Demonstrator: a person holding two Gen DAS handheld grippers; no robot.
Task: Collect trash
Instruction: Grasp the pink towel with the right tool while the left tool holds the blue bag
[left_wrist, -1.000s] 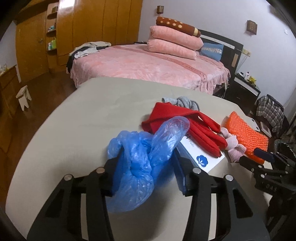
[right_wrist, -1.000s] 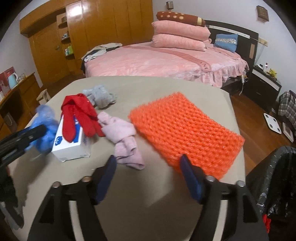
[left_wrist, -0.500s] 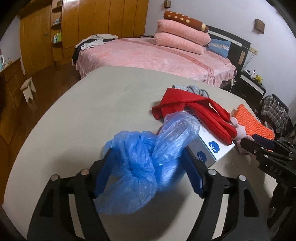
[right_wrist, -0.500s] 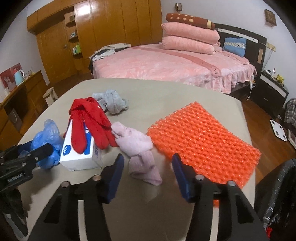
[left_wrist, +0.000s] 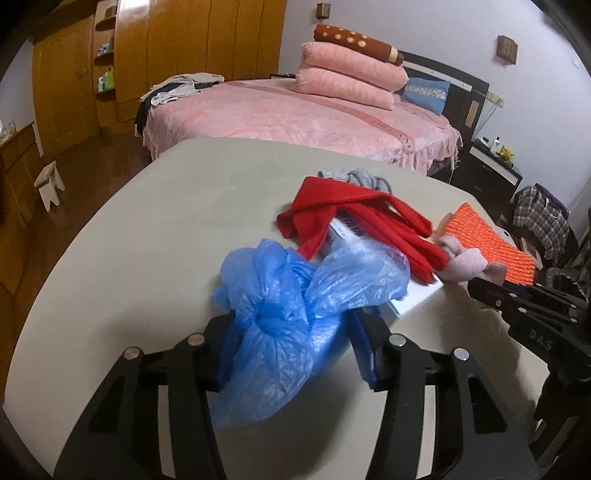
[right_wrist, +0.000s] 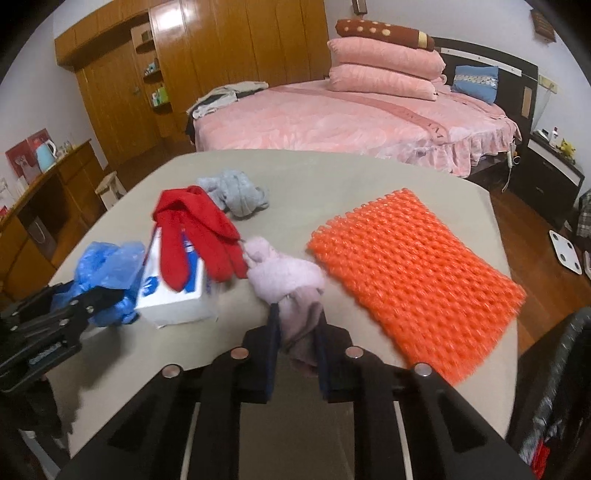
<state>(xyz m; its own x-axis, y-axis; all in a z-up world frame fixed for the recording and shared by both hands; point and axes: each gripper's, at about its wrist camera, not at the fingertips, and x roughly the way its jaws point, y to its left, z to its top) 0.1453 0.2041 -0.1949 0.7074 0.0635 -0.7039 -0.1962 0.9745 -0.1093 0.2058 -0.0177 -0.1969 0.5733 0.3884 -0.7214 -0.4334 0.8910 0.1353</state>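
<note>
A crumpled blue plastic bag (left_wrist: 280, 314) lies on the grey table (left_wrist: 166, 221). My left gripper (left_wrist: 291, 350) has the bag between its closing jaws, and both pads press into it. In the right wrist view the bag (right_wrist: 107, 266) and the left gripper (right_wrist: 74, 306) sit at the left. My right gripper (right_wrist: 297, 339) is closing on the near end of a pink sock-like cloth (right_wrist: 288, 280), its pads squeezing the cloth. The cloth's far end touches a red cloth (right_wrist: 199, 229).
The red cloth is draped over a white tissue box (right_wrist: 173, 299). A grey cloth (right_wrist: 236, 192) lies behind it and an orange knobbly mat (right_wrist: 406, 266) to the right. A black trash bag (right_wrist: 561, 387) stands off the table's right edge. A pink bed is beyond.
The left jaws spread wide around the blue bag, then came in on it again. The right jaws went from wide apart to clamped on the pink cloth.
</note>
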